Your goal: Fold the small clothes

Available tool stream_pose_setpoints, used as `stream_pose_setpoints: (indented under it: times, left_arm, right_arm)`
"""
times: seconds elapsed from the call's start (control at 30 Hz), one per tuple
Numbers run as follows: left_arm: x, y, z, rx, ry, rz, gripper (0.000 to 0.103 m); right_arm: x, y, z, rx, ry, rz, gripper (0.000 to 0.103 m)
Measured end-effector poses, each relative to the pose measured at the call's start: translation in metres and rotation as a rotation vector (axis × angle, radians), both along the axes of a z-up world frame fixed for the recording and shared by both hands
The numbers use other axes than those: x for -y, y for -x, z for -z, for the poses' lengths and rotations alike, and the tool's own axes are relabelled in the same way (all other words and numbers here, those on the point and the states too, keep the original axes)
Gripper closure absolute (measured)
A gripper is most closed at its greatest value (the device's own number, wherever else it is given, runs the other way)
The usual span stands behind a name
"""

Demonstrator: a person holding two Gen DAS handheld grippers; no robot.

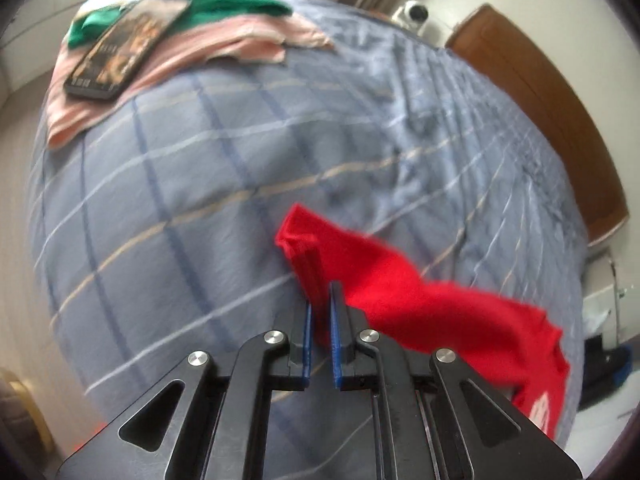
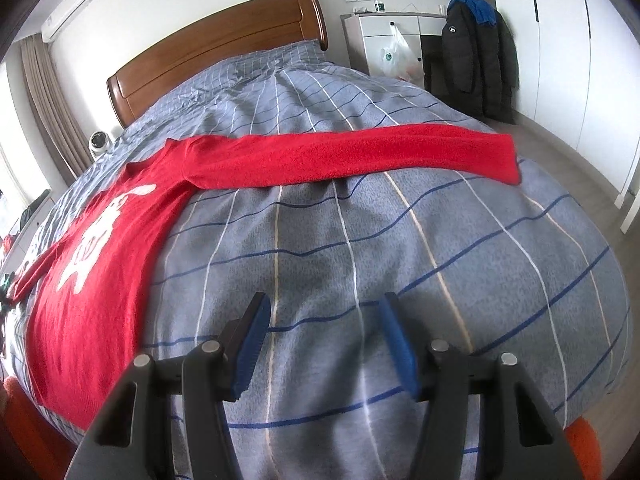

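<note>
My left tool (image 1: 320, 312) pinched the cuff of the red sweater (image 2: 100, 264), soft, light and floppy, best held by its edges; my right tool (image 2: 320, 344) hung open over the bed (image 2: 400, 240).

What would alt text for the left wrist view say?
The left gripper, shut on a red sleeve, holds it above a blue checked bedcover. A phone lies on pink and green clothes at the far corner.
</note>
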State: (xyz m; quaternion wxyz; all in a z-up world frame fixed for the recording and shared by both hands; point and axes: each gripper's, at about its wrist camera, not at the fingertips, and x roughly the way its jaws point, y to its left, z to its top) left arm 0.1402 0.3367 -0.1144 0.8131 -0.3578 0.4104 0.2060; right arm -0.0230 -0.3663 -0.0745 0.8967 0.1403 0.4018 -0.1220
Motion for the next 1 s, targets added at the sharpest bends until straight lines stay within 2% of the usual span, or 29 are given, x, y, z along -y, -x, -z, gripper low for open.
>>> stream_pose_setpoints:
  times: [0.07, 0.13, 0.17, 0.2, 0.27, 0.3, 0.37, 0.4, 0.43, 0.5, 0.53, 0.6, 0.63, 0.73, 0.87, 0.93, 1.0]
  left_arm:
    - [-0.001, 0.006, 0.001, -0.013, 0.023, 0.032, 0.092]
    - [-0.003, 0.014, -0.003, -0.009, 0.027, 0.046, 0.079]
    - [-0.005, 0.017, -0.006, -0.001, 0.026, 0.054, 0.064]
    - [-0.007, 0.020, -0.009, 0.003, 0.017, 0.053, 0.041]
    - [-0.013, 0.019, -0.013, 0.015, -0.018, 0.040, 0.018]
    - [-0.015, 0.016, -0.012, 0.016, -0.026, 0.041, 0.018]
    - [-0.018, 0.002, -0.007, 0.007, -0.023, 0.056, 0.018]
    - [-0.018, -0.005, -0.004, 0.001, -0.014, 0.077, 0.022]
    - [-0.015, -0.012, -0.001, -0.012, -0.010, 0.103, 0.031]
    - [-0.005, -0.023, 0.004, -0.054, -0.031, 0.171, 0.096]
    - [0.001, -0.027, 0.003, -0.080, -0.062, 0.203, 0.098]
    - [0.009, -0.025, -0.003, -0.126, -0.206, 0.172, 0.098]
    - [0.007, -0.023, -0.003, -0.139, -0.235, 0.145, 0.098]
    - [-0.007, -0.019, 0.007, -0.156, -0.204, 0.086, 0.098]
    - [0.001, -0.023, 0.008, -0.172, -0.280, 0.107, 0.098]
    - [0.002, -0.022, 0.010, -0.168, -0.284, 0.107, 0.097]
    - [0.002, -0.020, 0.009, -0.158, -0.290, 0.109, 0.090]
  right_arm:
    - [-0.001, -0.001, 0.001, -0.006, 0.006, -0.004, 0.046]
    - [-0.003, -0.002, 0.001, -0.011, 0.013, -0.011, 0.046]
    - [-0.004, -0.003, 0.001, -0.012, 0.016, -0.013, 0.046]
    - [-0.005, -0.003, 0.001, -0.014, 0.020, -0.015, 0.046]
    - [-0.005, -0.004, 0.001, -0.015, 0.025, -0.016, 0.046]
    - [-0.006, -0.004, 0.002, -0.017, 0.026, -0.016, 0.046]
    - [-0.006, -0.005, 0.003, -0.021, 0.028, -0.016, 0.046]
    - [-0.007, -0.006, 0.004, -0.023, 0.030, -0.017, 0.046]
    - [-0.008, -0.007, 0.004, -0.026, 0.033, -0.019, 0.046]
    - [-0.010, -0.007, 0.004, -0.028, 0.042, -0.026, 0.046]
    - [-0.011, -0.007, 0.004, -0.028, 0.046, -0.028, 0.046]
    - [-0.011, -0.007, 0.003, -0.027, 0.049, -0.029, 0.046]
    - [-0.011, -0.007, 0.003, -0.026, 0.049, -0.028, 0.046]
    - [-0.012, -0.007, 0.004, -0.026, 0.050, -0.025, 0.046]
    - [-0.012, -0.007, 0.004, -0.030, 0.058, -0.027, 0.046]
    - [-0.012, -0.007, 0.004, -0.026, 0.052, -0.026, 0.046]
    - [-0.010, -0.007, 0.004, -0.023, 0.043, -0.022, 0.046]
